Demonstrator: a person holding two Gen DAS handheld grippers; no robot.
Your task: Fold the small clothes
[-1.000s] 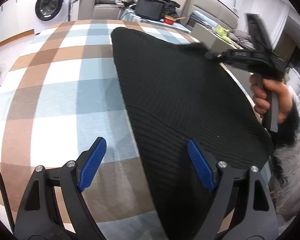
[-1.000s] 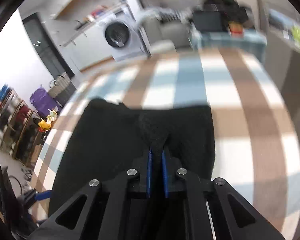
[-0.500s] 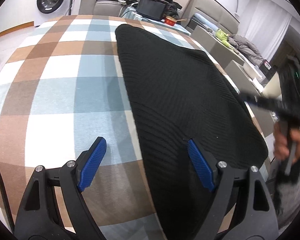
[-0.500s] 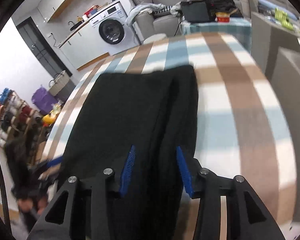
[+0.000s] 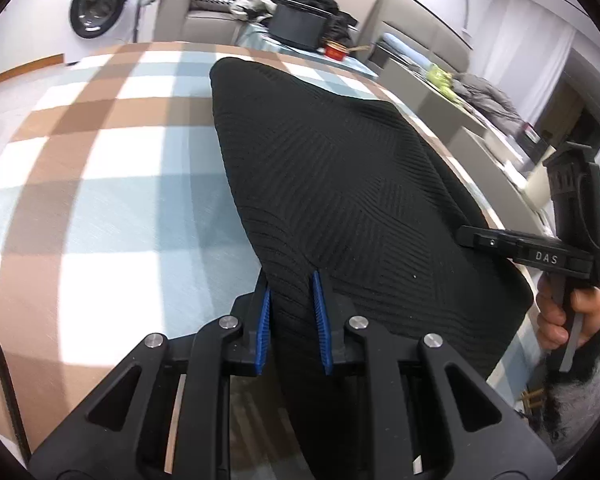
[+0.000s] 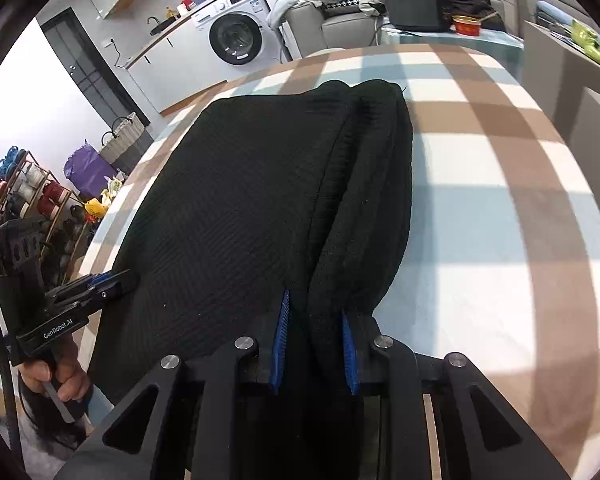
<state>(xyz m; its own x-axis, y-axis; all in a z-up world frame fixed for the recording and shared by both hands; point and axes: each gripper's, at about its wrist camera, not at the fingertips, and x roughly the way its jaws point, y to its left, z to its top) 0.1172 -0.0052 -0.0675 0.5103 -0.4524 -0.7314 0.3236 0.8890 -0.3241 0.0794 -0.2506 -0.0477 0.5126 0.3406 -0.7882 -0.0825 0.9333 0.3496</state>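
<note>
Black knit garment (image 5: 340, 168) lies flat on the checked table (image 5: 100, 184), its long axis running away from both grippers. Left gripper (image 5: 290, 300) is closing on the near left corner; right gripper (image 6: 314, 320) is closing on the near right folded edge, cloth between both.

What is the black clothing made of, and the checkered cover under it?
The black clothing looks like soft ribbed knit, maybe wool or acrylic: fine raised ridges run across it, matte. The checkered cover looks like smooth woven cloth, flat with a slight sheen.
</note>
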